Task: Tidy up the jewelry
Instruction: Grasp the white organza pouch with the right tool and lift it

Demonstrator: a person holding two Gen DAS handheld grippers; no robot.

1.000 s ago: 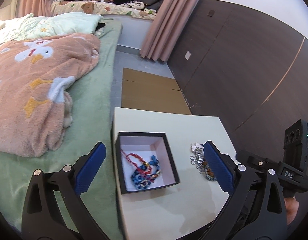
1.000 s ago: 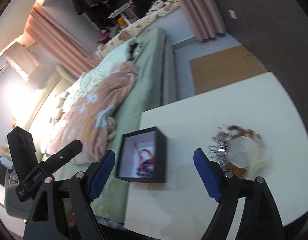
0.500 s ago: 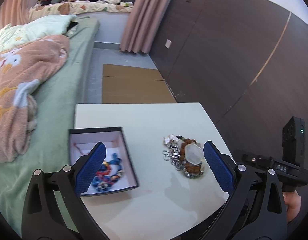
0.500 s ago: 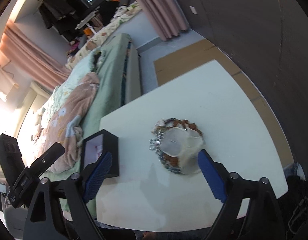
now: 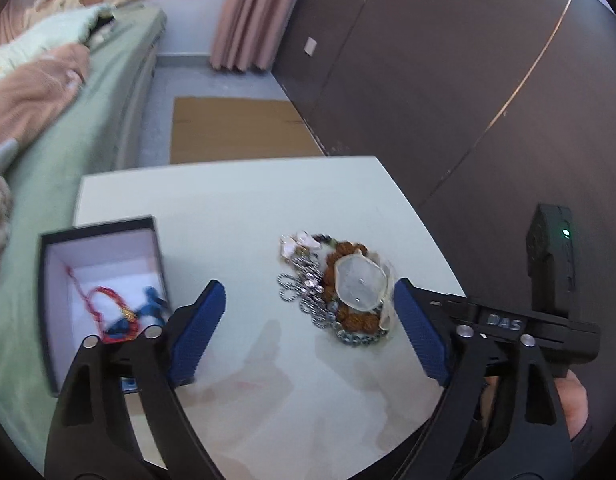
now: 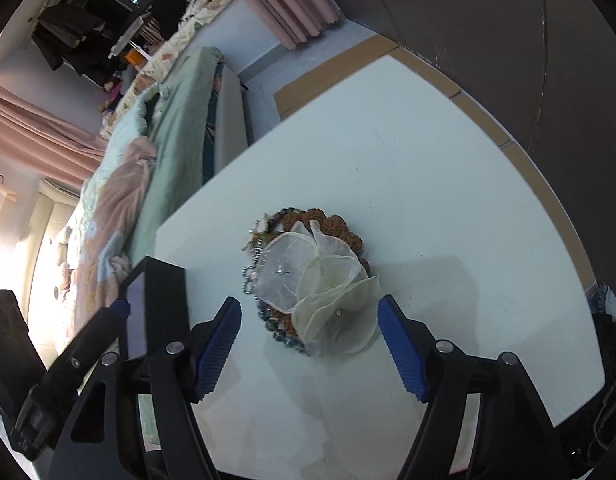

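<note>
White table (image 5: pixel 236 200): one; bears everything.
Black box (image 5: pixel 156 240): one, at the table's left edge by the bed; red and blue pieces (image 5: pixel 124 312) inside, count unclear.
Jewelry pile (image 6: pixel 308 280): one tangled heap mid-table; chains, brown beads, translucent petals, apart from the box.
Left gripper (image 5: pixel 308 332): spread wide, empty.
Right gripper (image 6: pixel 308 340): spread wide, empty, near the pile.
Risk: tangled strands could drag neighbours along; a nudged box could tip off the edge.

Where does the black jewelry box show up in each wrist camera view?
Left wrist: black jewelry box at lower left, open, red and blue pieces inside.
Right wrist: black jewelry box at lower left, partly behind the tool's finger.
Shared landmark: the jewelry pile on the white table.
</note>
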